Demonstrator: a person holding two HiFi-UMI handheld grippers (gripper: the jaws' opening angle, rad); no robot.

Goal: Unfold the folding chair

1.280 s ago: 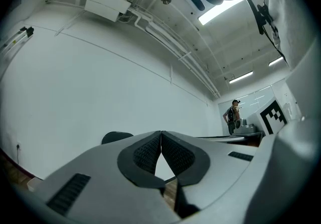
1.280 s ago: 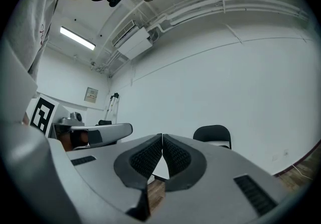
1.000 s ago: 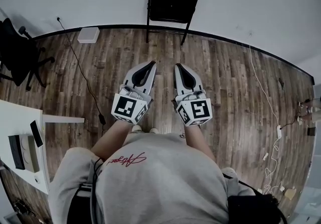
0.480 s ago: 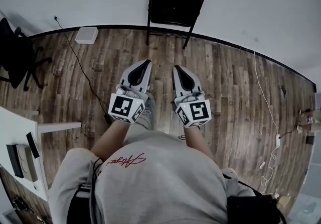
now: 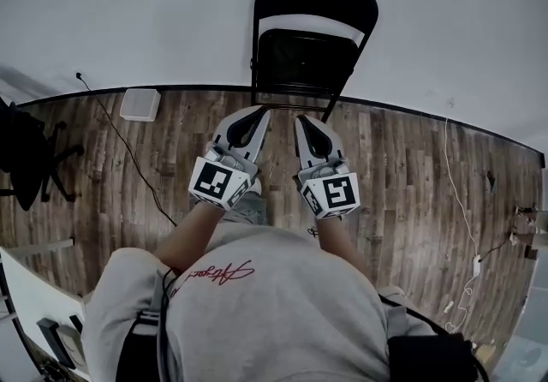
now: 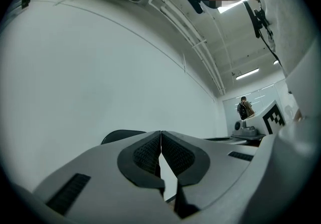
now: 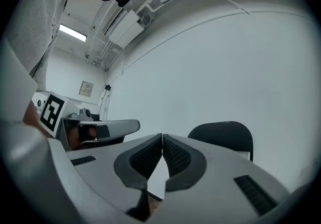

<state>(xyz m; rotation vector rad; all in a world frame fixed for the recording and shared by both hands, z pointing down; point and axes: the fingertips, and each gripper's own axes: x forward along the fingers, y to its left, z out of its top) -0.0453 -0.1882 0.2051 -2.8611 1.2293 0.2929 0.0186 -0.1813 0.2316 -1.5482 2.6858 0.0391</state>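
Note:
A black folding chair [image 5: 308, 42] leans folded against the white wall, straight ahead of me. Its rounded backrest shows as a dark curve behind the jaws in the left gripper view [image 6: 123, 136] and more fully in the right gripper view [image 7: 223, 136]. My left gripper [image 5: 259, 113] and right gripper [image 5: 301, 119] are held side by side just short of the chair's legs, both shut with nothing between the pads. Neither touches the chair.
A wood floor [image 5: 402, 166] runs to the white wall. A white box [image 5: 139, 104] with a cable lies at the baseboard on the left; a black office chair [image 5: 30, 162] stands at far left. Cables [image 5: 467, 200] trail along the right.
I have walked toward the wall: the folding chair has grown larger and closer, and both grippers, still shut and side by side, now reach near its legs.

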